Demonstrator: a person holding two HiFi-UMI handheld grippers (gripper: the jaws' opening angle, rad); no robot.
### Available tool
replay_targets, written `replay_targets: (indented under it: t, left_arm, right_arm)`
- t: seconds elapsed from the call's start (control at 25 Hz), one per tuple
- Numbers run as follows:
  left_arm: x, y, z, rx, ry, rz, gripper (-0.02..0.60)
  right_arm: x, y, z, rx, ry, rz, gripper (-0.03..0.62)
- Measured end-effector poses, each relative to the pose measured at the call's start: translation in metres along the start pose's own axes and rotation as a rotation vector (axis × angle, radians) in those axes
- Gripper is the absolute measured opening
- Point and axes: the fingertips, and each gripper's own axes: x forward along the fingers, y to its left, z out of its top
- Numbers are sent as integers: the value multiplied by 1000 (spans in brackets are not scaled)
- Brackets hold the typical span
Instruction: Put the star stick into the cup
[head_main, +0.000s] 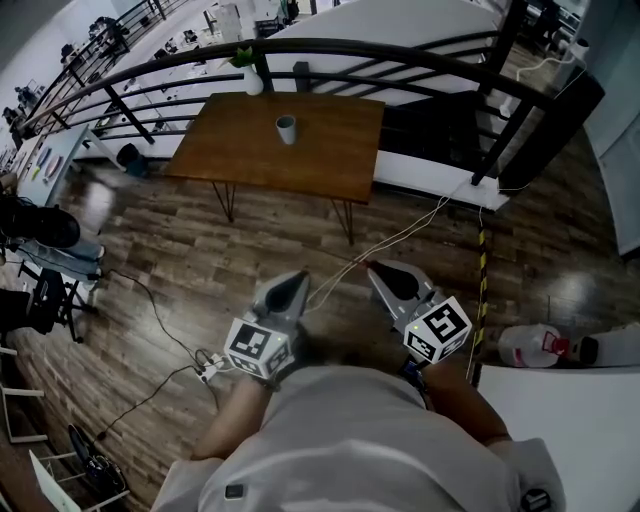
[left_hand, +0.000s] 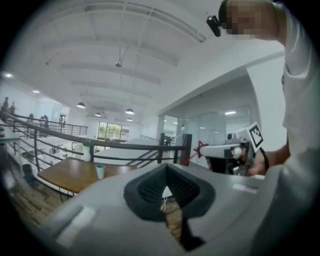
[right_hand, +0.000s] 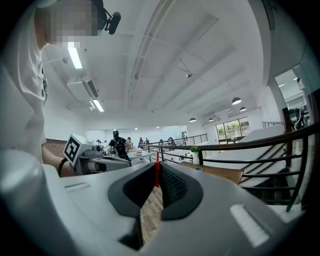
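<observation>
**Status: transport stage, insertion not yet done.**

1. Right tool (right_hand: 156, 169): the jaws are closed on the star stick (right_hand: 156, 175). In the right gripper view the stick shows as a thin red shaft standing upright in the narrow gap between the pads. In the left gripper view the red star head (left_hand: 201, 148) projects beyond the tip of this tool. The pick-up step is judged complete.

2. Left tool (left_hand: 166, 170): the jaw tips meet, with nothing between them. Only floor and a loose white cable show through the small gap behind the tips. This tool has no part in the grasp.

3. Position of both tools: in the head view the left tool (head_main: 297, 282) and the right tool (head_main: 375, 270) are held close to the person's body, side by side, above the wooden floor (head_main: 200, 260). Both point forward toward the bench.

4. Bench (head_main: 330, 150): it stands well apart from the tools, with open floor and trailing cables between. A dark railing (head_main: 400, 55) runs behind it.

5. Cup (head_main: 286, 129): it stands upright near the middle of the bench, toward the far edge, mouth upward. Whether it holds anything cannot be told at this range. A white vase (head_main: 252, 80) with a green plant stands beyond it.

**Remaining:** close the gap to the bench, bring the stick over the cup mouth, lower it in, and open the right tool.
</observation>
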Motion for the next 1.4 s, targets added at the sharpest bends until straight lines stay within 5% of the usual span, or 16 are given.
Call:
replay_targets:
  t: [0.8,1.4]
  left_arm:
    - [-6,93,-6,-42,16,28,3]
    - [-36,266,25,-31,19,1,3]
  right_arm:
    - [83,-10,-4,31,24,-11,25]
    - [260,2,26,-15,31,-64,25]
